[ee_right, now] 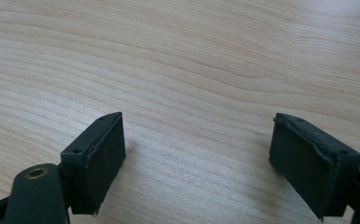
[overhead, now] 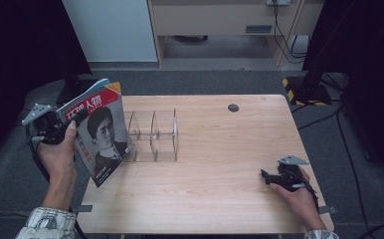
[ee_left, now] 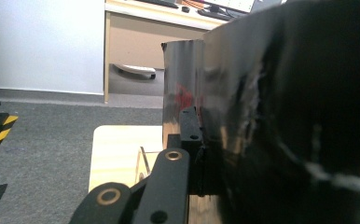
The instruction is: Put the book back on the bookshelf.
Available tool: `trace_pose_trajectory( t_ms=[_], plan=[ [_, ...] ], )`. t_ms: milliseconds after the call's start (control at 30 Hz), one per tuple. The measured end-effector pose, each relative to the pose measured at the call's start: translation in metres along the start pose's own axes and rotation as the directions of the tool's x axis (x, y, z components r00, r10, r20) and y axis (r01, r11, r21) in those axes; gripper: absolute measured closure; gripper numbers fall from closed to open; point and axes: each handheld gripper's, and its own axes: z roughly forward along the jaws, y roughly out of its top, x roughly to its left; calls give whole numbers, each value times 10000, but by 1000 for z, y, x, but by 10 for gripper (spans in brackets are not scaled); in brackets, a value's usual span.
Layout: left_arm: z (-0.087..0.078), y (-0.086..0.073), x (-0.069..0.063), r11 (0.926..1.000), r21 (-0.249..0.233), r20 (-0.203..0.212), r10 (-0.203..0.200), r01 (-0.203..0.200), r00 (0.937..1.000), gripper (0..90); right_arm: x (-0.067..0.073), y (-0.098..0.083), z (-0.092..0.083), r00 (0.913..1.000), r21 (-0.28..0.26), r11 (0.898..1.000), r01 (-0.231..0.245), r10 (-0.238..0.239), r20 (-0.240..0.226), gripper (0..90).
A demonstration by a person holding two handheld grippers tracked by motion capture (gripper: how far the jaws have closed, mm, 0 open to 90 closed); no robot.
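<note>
While the right gripper's [overhead: 267, 175] fingers [ee_right: 96, 161] gape wide, the left gripper's [overhead: 75, 118] fingers [ee_left: 190, 140] pinch the magazine [overhead: 103, 132].

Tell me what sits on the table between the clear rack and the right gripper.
Nothing: bare table separates the rack from the right gripper, seen in the high view.

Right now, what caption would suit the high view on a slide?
Left claw grips a magazine beside a clear divider rack; right claw rests open on the wooden table.

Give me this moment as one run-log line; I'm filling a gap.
left gripper: shut on magazine, held above table edge | rack: empty | right gripper: open, nothing between pads, resting on table
</note>
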Motion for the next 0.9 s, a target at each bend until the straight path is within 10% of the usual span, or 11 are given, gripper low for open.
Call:
trace_pose_trajectory(
  t_ms=[900],
  plan=[
    [10, -5, -3, 9998, -165, 73, 143, -142, 9999, 863, 0, 0, 0, 10000, 25, 10000, -21, 21, 1, 186]
  ],
)
